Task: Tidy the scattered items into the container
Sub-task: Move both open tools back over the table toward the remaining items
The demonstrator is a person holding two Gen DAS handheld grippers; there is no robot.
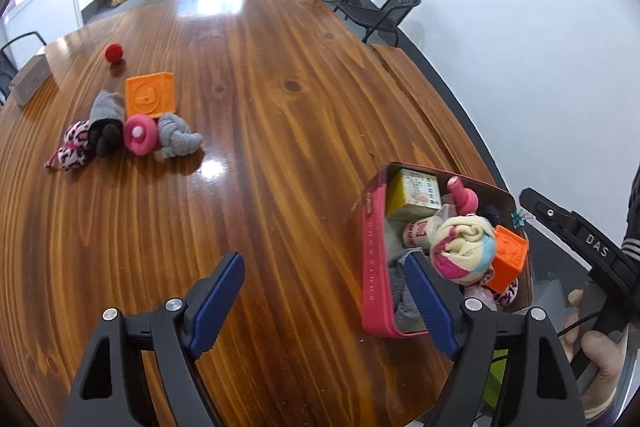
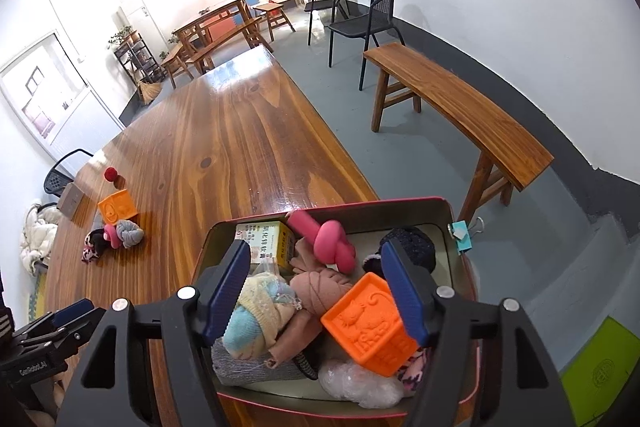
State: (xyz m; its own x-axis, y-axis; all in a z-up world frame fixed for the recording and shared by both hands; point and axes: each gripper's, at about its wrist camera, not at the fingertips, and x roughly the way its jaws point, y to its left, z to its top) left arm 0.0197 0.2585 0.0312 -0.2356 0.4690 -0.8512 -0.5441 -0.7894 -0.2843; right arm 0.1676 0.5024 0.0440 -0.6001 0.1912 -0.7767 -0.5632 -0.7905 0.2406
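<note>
A pink-rimmed tin container [image 1: 372, 267] [image 2: 444, 205] stands at the table's right edge, full of items: an orange cube [image 2: 370, 325], a pastel rolled sock [image 2: 260, 315], a pink toy [image 2: 332, 241], a yellow box [image 2: 268, 241]. My right gripper [image 2: 316, 291] is open and empty, just above these contents. My left gripper [image 1: 324, 301] is open and empty over bare table left of the container. A pile lies far left: an orange cube [image 1: 150, 95], pink ring [image 1: 138, 133], grey socks [image 1: 176, 141], a leopard-print piece [image 1: 72, 147]. A red ball [image 1: 114, 52] lies beyond it.
A grey box [image 1: 30, 79] sits at the table's far left edge. A wooden bench [image 2: 460, 107] runs along the table's right side, with black chairs [image 2: 360, 15] beyond it. A blue binder clip [image 2: 464, 235] is on the container's right rim.
</note>
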